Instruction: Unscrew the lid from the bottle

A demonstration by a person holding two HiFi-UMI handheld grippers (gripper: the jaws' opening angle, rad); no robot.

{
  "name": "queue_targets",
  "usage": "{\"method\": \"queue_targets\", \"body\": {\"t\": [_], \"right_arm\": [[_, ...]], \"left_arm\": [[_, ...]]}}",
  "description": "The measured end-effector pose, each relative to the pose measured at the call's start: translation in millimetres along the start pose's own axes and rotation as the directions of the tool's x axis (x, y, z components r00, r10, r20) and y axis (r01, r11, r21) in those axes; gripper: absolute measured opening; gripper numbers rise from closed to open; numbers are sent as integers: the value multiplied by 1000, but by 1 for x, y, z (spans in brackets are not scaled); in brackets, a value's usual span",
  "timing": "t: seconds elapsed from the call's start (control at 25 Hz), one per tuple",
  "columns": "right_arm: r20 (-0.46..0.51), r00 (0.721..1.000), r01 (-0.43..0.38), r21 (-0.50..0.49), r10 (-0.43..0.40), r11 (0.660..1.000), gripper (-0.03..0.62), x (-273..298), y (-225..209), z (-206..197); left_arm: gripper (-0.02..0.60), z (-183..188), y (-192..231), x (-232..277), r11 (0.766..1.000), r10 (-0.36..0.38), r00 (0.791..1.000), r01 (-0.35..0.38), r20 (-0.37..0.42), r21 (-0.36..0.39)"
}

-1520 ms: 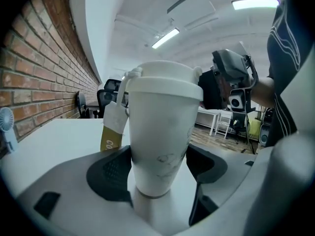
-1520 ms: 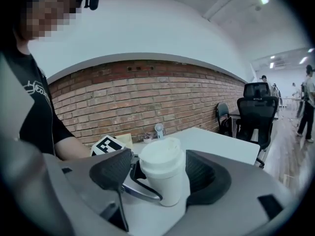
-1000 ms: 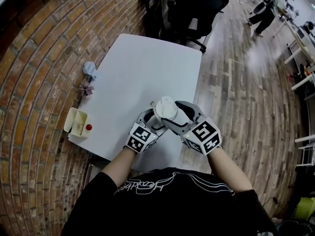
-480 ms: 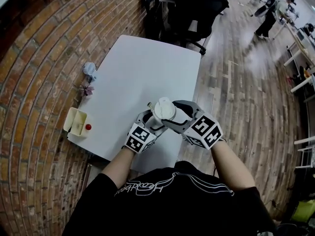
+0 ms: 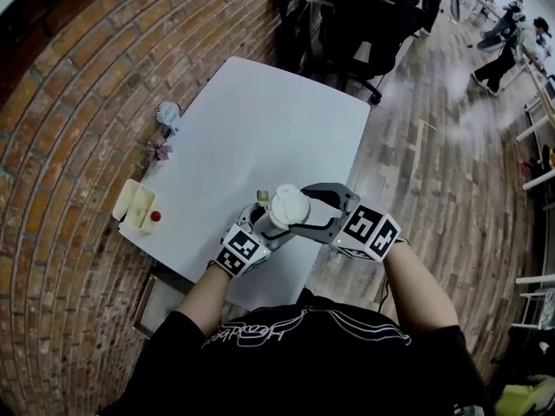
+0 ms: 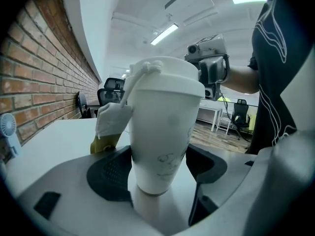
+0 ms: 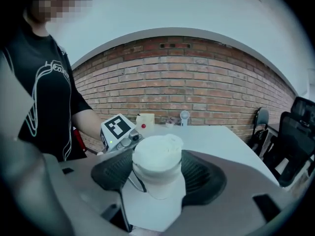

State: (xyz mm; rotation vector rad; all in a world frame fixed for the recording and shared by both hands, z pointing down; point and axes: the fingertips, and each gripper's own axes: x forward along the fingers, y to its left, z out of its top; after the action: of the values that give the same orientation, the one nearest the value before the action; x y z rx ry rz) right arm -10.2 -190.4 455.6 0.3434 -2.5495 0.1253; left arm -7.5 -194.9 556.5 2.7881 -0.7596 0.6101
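Observation:
A white bottle (image 5: 279, 221) with a white lid (image 5: 290, 203) is held up over the near edge of the white table (image 5: 260, 128). My left gripper (image 5: 264, 225) is shut on the bottle's body (image 6: 162, 132) from below, a dark pad (image 6: 110, 173) against each side. My right gripper (image 5: 299, 208) comes in from the right and is shut on the lid (image 7: 157, 154), its pads (image 7: 202, 176) pressed on both flanks. A strap or tag hangs from the bottle's top (image 6: 110, 119). The bottle's base is hidden behind the left gripper's body.
At the table's left edge stand a cream tray with a red object (image 5: 137, 211), a small plant (image 5: 159, 151) and a small white fan (image 5: 166, 113). Black office chairs (image 5: 364, 24) are beyond the far end. A brick wall runs along the left. People (image 5: 512, 33) stand far right.
My right gripper has turned around the lid, its marker cube swinging out to the right. The left gripper and bottle stay in about the same place near the table's front edge.

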Motion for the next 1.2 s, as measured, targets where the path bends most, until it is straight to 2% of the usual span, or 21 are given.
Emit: {"method": "queue_targets", "body": {"t": [0.2, 0.36, 0.6, 0.8, 0.88, 0.96, 1.04, 1.12, 1.2], "right_arm": [[-60, 987, -153, -105, 148, 983, 299, 0, 0, 1], [-78, 958, -286, -188, 276, 940, 299, 2, 2, 2], [-184, 878, -478, -336, 441, 812, 301, 1, 3, 1], [-306, 822, -570, -419, 481, 707, 302, 4, 3, 2], [-333, 807, -590, -433, 487, 682, 302, 6, 1, 2], [-333, 806, -592, -430, 490, 682, 304, 9, 0, 3], [-322, 815, -579, -424, 481, 697, 305, 10, -2, 5], [-294, 836, -548, -412, 463, 728, 317, 11, -4, 6], [-234, 862, -507, -378, 450, 775, 354, 11, -4, 6]], "left_arm": [[362, 0, 0, 0, 1000, -5, 1000, 5, -10, -7], [362, -1, 1, -2, 1000, 1, 1000, -1, -26, -11], [362, -1, -1, -1, 1000, 17, 999, -18, -43, -20], [362, -1, 2, -2, 999, 18, 999, -20, -50, -30], [362, -3, 3, -2, 999, 16, 998, -18, -53, -39], [362, -4, 4, -3, 999, 11, 998, -13, -54, -50], [362, -5, 6, -4, 998, 8, 999, -11, -50, -59], [362, -4, 7, -3, 998, 10, 999, -12, -42, -65], [362, -4, 6, -2, 998, 10, 999, -13, -33, -69]]}}
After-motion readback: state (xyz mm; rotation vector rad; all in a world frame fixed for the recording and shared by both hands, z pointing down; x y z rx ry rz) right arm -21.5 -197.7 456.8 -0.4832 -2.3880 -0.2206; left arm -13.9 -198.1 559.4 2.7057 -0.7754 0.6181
